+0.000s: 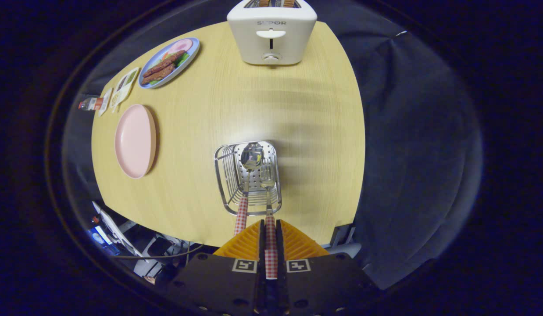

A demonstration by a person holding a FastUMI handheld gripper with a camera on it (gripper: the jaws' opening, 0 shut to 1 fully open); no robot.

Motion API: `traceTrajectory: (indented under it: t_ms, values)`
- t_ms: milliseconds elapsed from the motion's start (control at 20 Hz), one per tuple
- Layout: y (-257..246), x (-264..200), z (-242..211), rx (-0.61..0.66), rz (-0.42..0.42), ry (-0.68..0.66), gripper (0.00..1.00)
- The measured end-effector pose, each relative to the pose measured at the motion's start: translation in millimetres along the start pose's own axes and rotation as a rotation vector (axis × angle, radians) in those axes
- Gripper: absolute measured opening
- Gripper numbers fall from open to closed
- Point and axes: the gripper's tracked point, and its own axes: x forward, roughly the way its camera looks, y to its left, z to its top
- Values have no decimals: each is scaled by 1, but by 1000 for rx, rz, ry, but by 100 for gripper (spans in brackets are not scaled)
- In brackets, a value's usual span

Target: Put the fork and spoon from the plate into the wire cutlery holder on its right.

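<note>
Tongs (270, 232) clamped on fork (270, 245) handle; fork head inside wire holder (225, 184) beside spoon (251, 158); pink plate (134, 140) bare.

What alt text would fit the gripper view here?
The gripper is shut on a fork, its head inside a wire cutlery holder beside a spoon. On the wooden table are an empty pink plate and a toaster.

I note the counter (219, 114): pale wood grain, matt. Wire cutlery holder (249, 177): shiny metal, perforated base. Spoon (251, 157): mirror-bright bowl, checked handle like the fork (269, 206). Plate (134, 140) matt; toaster (271, 33) smooth plastic.
</note>
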Motion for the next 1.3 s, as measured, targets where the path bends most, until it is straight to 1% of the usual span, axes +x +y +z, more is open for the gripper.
traceTrajectory:
  t_ms: [150,200,350,650,850,950,1000,1050,1100,1250,1300]
  values:
    - [2,-2,7,0,-2,-27,9]
    - [4,-5,10,-2,0,-44,12]
    - [10,-11,16,1,4,-89,11]
    - [34,-23,10,14,45,-137,12]
    - [58,-30,10,22,60,-212,12]
    - [77,-36,8,19,75,-256,15]
    - [86,-39,8,14,75,-281,21]
    - [96,-42,7,6,78,-310,22]
    - [105,-46,7,-2,74,-334,28]
    - [133,-54,10,-1,72,-429,32]
    - [144,-60,10,-5,78,-460,36]
